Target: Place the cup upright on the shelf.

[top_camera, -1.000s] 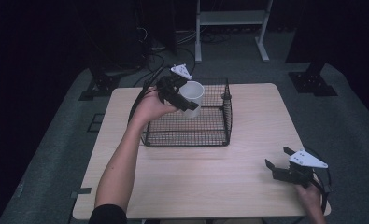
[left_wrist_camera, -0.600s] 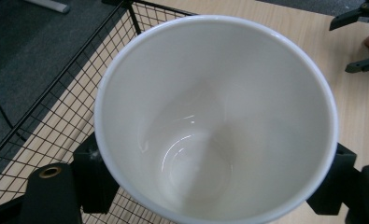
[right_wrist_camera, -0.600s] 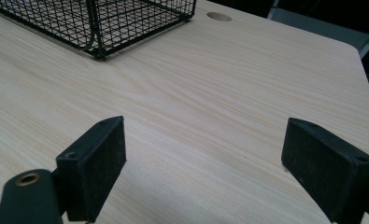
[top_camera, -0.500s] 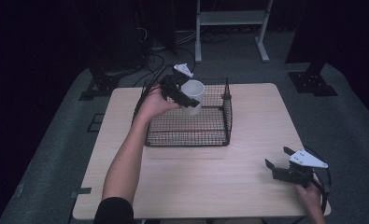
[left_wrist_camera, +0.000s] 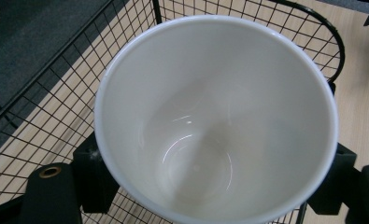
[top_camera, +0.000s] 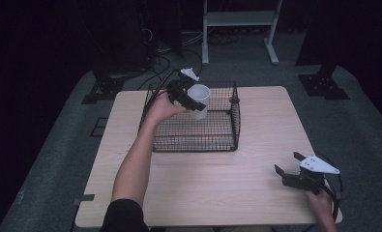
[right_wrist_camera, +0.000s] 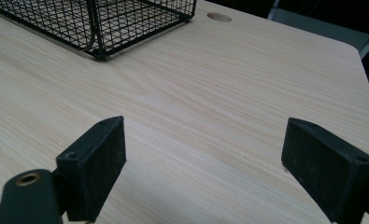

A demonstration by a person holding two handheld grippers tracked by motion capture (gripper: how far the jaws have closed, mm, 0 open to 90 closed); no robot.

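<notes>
A white cup (top_camera: 201,93) hangs upright over the back left part of a black wire basket (top_camera: 193,143), its base below the basket's rim. My left gripper (top_camera: 193,100) is shut on the cup's sides. In the left gripper view the cup (left_wrist_camera: 210,121) shows its empty inside, with a black pad (left_wrist_camera: 92,173) pressed on each side and the basket's mesh (left_wrist_camera: 42,116) beneath. My right gripper (top_camera: 287,163) is held low over the table's front right, open, nothing between its pads (right_wrist_camera: 98,163). The basket's near corner (right_wrist_camera: 98,28) lies ahead of it.
The wooden table (top_camera: 227,193) carries the basket in its rear middle. A round cable hole (right_wrist_camera: 218,17) sits in the tabletop beyond the basket's corner. A white stand (top_camera: 237,29), dark stand feet (top_camera: 324,87) and cables (top_camera: 159,53) lie on the floor behind the table.
My left hand has sunk a little with the cup, which now sits lower in the basket. The right gripper has stayed where it was.
</notes>
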